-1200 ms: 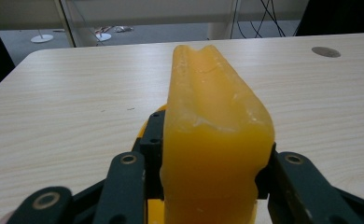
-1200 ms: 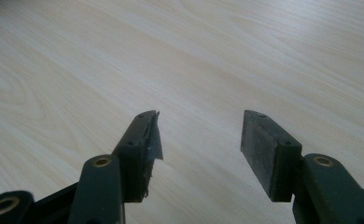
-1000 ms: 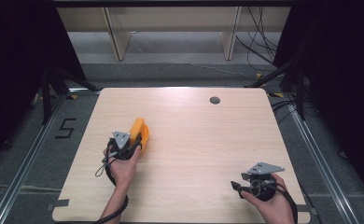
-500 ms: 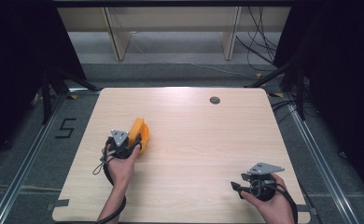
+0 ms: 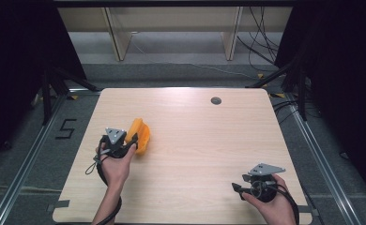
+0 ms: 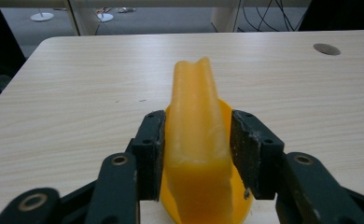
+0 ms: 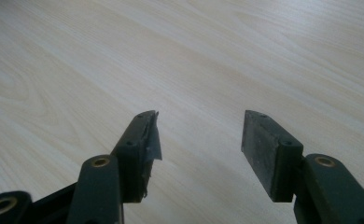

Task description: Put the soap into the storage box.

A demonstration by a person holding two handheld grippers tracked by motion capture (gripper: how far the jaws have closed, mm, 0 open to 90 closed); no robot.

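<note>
An orange-yellow soft thing (image 5: 140,136), folded up on itself, sits at the left of the wooden table (image 5: 204,140). My left gripper (image 5: 133,140) reaches it from the near side. In the left gripper view the fold (image 6: 196,116) rises between both pads (image 6: 153,140), which press on its sides; the left gripper (image 6: 198,128) is shut on it, and its jaws have just been closing a little. My right gripper (image 5: 236,190) rests near the table's front right corner, open, with bare wood between its fingers (image 7: 199,123).
A dark round grommet (image 5: 216,100) is set into the table near its far edge. Wooden shelf legs (image 5: 118,37) and loose cables (image 5: 261,47) lie on the floor beyond. A metal rail (image 5: 26,164) runs along the table's left side.
My left hand and the orange thing have shifted slightly, upward in the picture. The right hand has kept still.
</note>
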